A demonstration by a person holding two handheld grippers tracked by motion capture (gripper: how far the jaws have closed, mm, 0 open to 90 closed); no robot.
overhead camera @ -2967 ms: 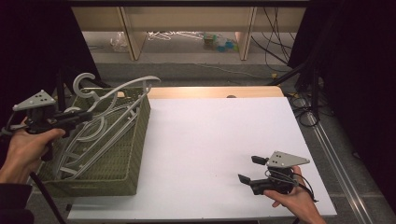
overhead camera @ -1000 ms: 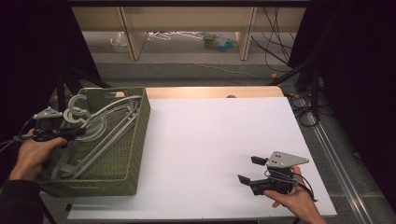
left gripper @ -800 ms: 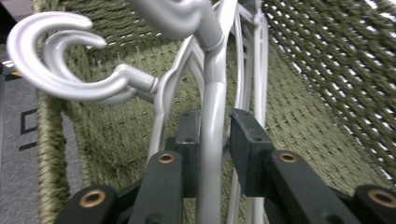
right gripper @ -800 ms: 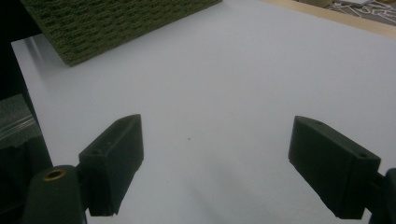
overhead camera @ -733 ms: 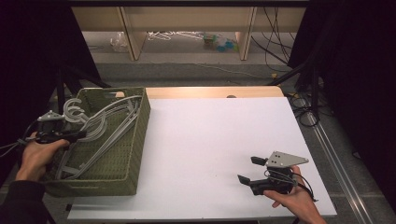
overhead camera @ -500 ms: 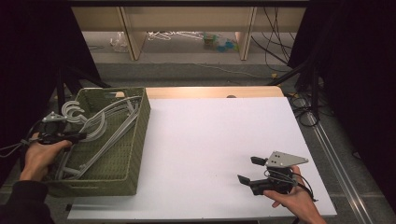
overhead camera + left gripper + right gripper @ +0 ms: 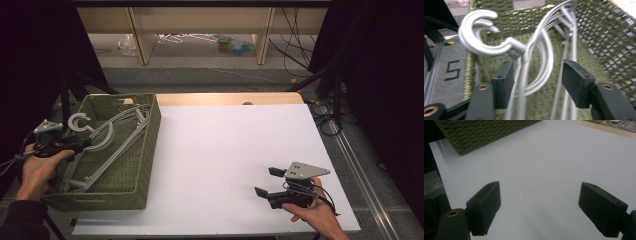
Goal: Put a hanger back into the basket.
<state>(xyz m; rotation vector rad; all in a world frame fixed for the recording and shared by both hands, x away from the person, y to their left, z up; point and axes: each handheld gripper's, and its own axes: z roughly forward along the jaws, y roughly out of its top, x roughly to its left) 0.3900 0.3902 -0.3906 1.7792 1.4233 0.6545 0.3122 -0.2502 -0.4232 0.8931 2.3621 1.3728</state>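
The left gripper (image 7: 536,77) is standing over the basket (image 7: 150,145) at the bench's (image 7: 225,150) left, its jaws having just been opening around the hangers (image 7: 529,57), which are passing between the spread pads without being pressed; three seconds earlier the bundle was riding above the rim, so it is now judged released inside. The hangers are smooth silver-grey plastic with curled hooks, the basket a coarse olive weave. The right gripper (image 7: 267,182) is resting spread and empty on the matte white sheet.

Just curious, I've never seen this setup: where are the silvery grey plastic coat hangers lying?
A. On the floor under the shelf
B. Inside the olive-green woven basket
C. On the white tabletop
B: the silvery grey plastic coat hangers lie within the walls of the olive-green woven basket.
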